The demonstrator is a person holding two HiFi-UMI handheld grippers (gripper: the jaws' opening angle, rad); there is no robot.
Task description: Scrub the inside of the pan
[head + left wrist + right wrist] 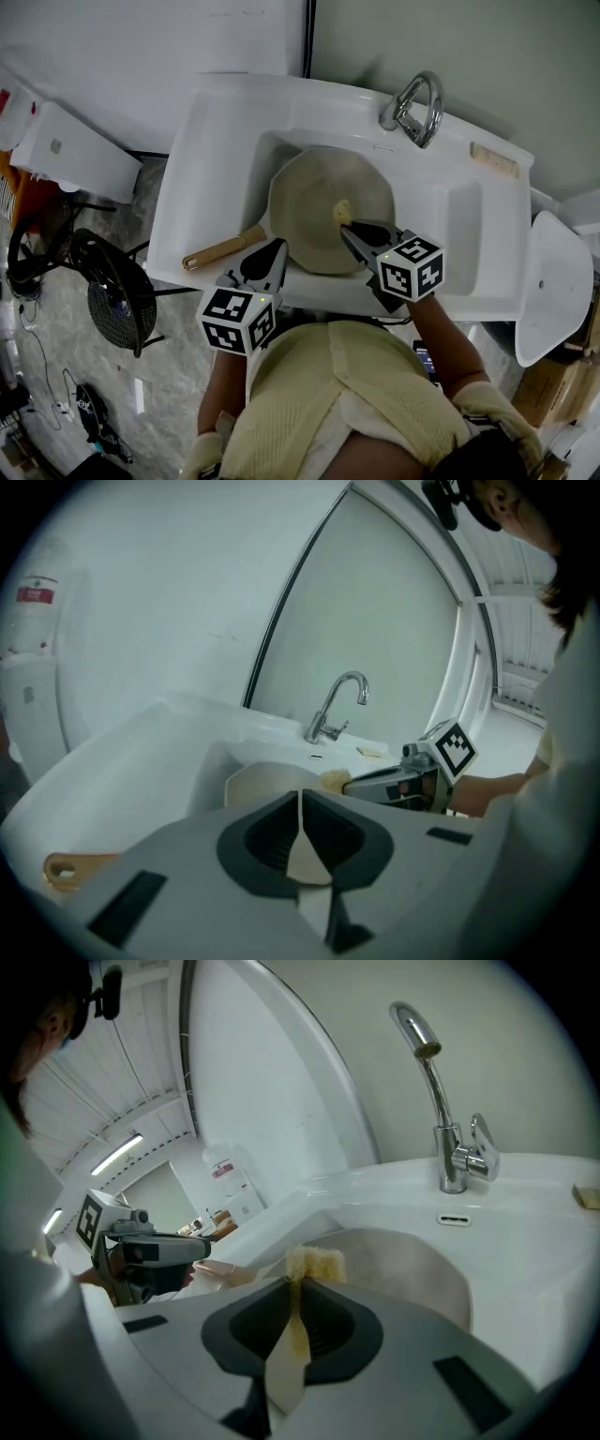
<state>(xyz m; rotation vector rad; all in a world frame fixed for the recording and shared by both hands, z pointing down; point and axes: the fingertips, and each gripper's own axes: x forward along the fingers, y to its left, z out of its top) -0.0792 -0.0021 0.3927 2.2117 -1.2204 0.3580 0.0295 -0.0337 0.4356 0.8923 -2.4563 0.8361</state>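
1. Head view first: finds the pan (319,187) in the sink (211,141), inside facing up, wooden handle (220,251) pointing left over the sink's near edge.
2. Clamps the sponge (342,210) in the right gripper (347,228), fingers shut on it, sponge against the pan's inside just right of the middle.
3. Holds the left gripper (276,247) at the near rim beside the handle joint, fingers together; rim possibly nipped between them, not clear.
4. Judged next: scrub with the right, nearer and already on the surface, with most of the unscrubbed inside lying beyond and left of those fingers.
5. Risks the pan sliding if unsteadied at the left.
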